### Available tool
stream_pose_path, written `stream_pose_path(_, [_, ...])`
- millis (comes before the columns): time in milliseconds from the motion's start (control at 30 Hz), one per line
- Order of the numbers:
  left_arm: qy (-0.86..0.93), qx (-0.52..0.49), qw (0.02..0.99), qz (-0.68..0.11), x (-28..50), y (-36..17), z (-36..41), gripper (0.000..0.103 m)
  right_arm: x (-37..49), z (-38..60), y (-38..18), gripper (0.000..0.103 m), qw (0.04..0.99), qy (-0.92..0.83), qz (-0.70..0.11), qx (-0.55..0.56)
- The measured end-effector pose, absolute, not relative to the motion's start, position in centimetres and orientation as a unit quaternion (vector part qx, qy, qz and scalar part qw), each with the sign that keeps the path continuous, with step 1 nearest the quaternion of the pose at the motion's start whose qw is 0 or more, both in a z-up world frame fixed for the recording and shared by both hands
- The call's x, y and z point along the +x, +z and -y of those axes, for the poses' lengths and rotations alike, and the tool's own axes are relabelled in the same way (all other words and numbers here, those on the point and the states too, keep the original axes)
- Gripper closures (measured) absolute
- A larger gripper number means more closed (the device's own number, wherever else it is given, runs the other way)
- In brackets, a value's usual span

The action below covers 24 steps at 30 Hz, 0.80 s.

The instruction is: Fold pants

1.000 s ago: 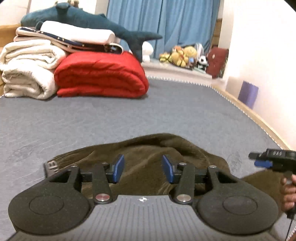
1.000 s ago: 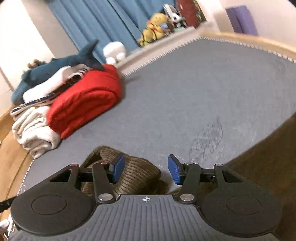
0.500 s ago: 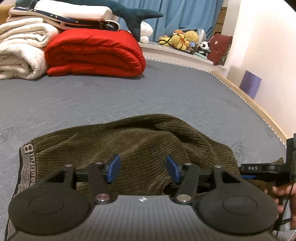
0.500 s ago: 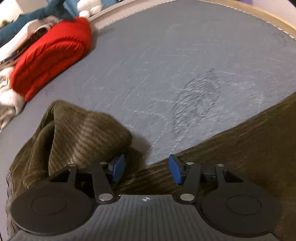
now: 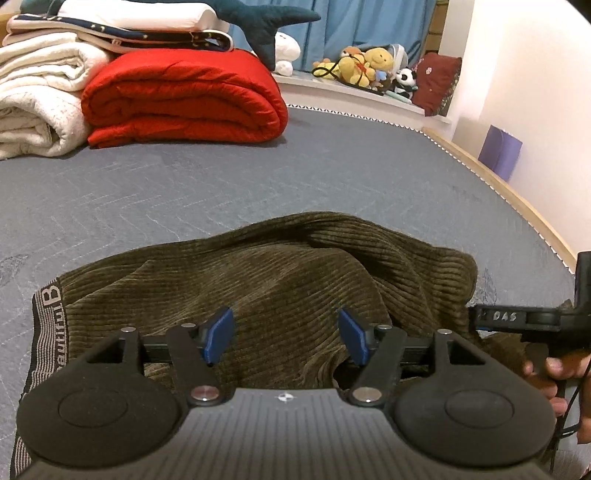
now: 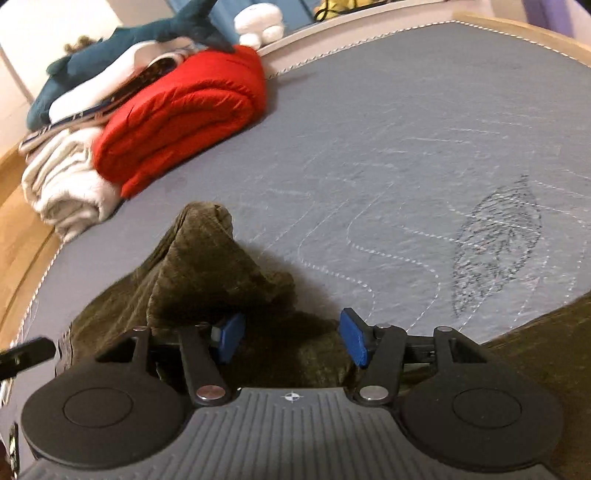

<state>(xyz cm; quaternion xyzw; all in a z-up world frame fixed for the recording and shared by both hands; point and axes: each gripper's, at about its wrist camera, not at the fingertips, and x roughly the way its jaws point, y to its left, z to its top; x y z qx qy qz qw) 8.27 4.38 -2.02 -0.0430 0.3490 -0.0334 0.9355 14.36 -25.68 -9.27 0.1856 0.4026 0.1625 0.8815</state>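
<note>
Olive-brown corduroy pants (image 5: 280, 269) lie crumpled on the grey bed cover (image 5: 221, 184), their lettered waistband (image 5: 46, 321) at the left. My left gripper (image 5: 284, 334) hovers low over the middle of the cloth. Its jaws are opening, the blue pads (image 5: 218, 332) are apart, and only loose fabric lies below them. In the right wrist view the pants (image 6: 199, 266) rise in a peaked fold. My right gripper (image 6: 291, 338) is low over the cloth beside that fold with its jaws opening. Cloth lies under the gap and the pads press on nothing. A hand (image 5: 554, 369) holds the right gripper's handle at the right edge.
A red rolled quilt (image 5: 184, 99), white blankets (image 5: 37, 99) and a blue shark plush (image 5: 266, 22) are stacked at the far end. Soft toys (image 5: 365, 66) sit on a ledge. A wooden bed edge (image 5: 517, 206) and a purple box (image 5: 500, 151) run along the right wall.
Both grippers have come down and forward onto the pants, which now fill the lower part of each view. Both pairs of pads stand wider apart than before.
</note>
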Motion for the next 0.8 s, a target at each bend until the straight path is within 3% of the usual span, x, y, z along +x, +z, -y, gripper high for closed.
stream_pose_path(167, [-0.033, -0.042, 0.935, -0.351, 8.2, -2.2, -4.3, 0.034, 14.1, 24.6, -9.2, 0.045, 0.887, 0.164, -0.407, 0.143])
stream_pose_path(233, [-0.032, -0.043, 0.935, -0.351, 8.2, -2.1, -4.3, 0.034, 13.7, 24.3, -8.9, 0.069, 0.887, 0.178, -0.402, 0.137])
stream_pose_path(267, [-0.032, -0.044, 0.935, -0.351, 8.2, -2.1, -4.4, 0.034, 13.6, 24.1, -8.8, 0.095, 0.887, 0.190, -0.399, 0.137])
stream_pose_path(300, [-0.031, -0.044, 0.935, -0.351, 8.2, -2.1, -4.4, 0.034, 13.4, 23.7, -8.5, 0.103, 0.889, 0.199, -0.392, 0.131])
stream_pose_path(600, [-0.037, -0.085, 0.931, -0.352, 8.3, -2.0, -6.0, 0.034, 8.1, 18.3, -4.2, 0.103, 0.917, 0.316, -0.244, -0.006])
stream_pose_path(800, [-0.037, -0.108, 0.924, -0.366, 8.7, -2.4, -6.6, 0.034, 6.9, 15.9, -5.2, 0.103, 0.893, 0.361, -0.257, -0.080])
